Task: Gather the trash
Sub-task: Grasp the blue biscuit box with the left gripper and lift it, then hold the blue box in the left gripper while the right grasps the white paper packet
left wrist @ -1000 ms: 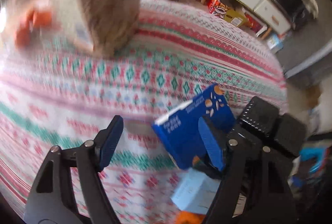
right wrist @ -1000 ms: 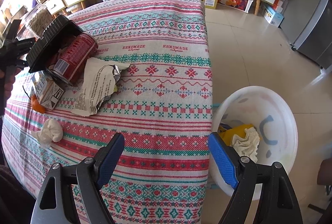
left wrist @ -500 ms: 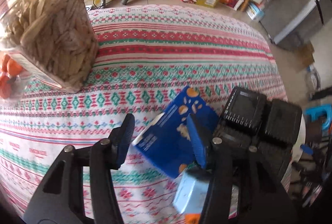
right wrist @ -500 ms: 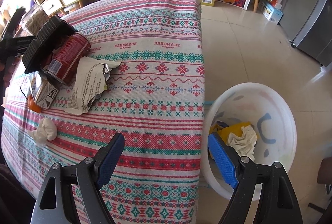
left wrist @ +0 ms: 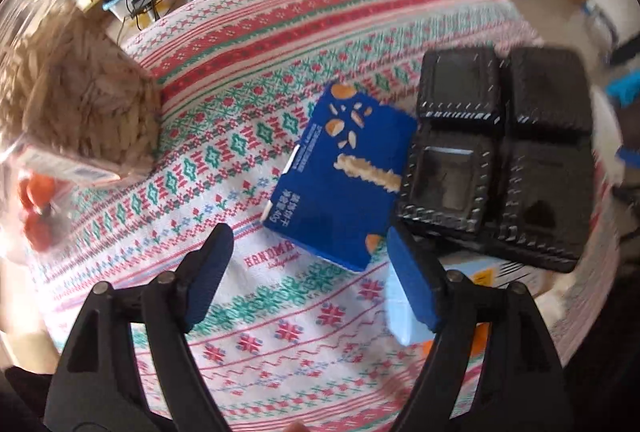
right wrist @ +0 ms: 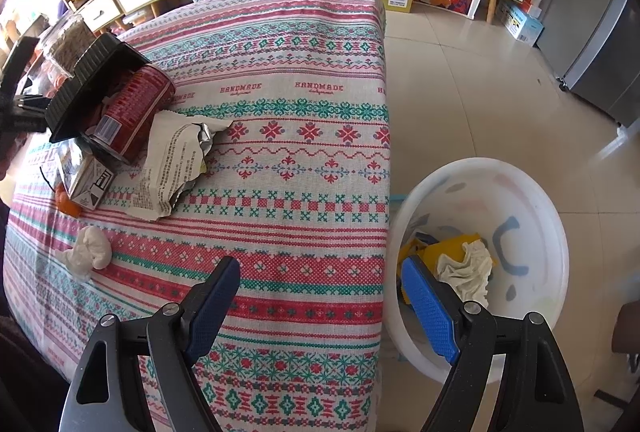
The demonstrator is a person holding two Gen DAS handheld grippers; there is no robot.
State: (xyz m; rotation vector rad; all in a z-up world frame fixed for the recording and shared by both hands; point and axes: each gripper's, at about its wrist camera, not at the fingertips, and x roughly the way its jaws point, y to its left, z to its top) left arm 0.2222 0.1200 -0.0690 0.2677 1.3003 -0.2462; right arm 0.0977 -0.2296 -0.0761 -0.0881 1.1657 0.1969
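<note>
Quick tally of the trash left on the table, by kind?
Boxes and cartons: 2, blue box, small carton
Black tray: 1
Red can: 1
Torn wrapper: 1
Crumpled tissue: 1
Orange scrap: 1
Total: 7

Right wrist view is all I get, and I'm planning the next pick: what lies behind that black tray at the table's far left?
Observer: A blue snack box lies flat on the cloth, right beside the black tray.
Operator: Is the left gripper holding it?
Observer: No. The left gripper has its jaws open, with the box just ahead of them and untouched.
Operator: What does the tray look like from there?
Observer: The face toward the left camera shows four square sections.
</note>
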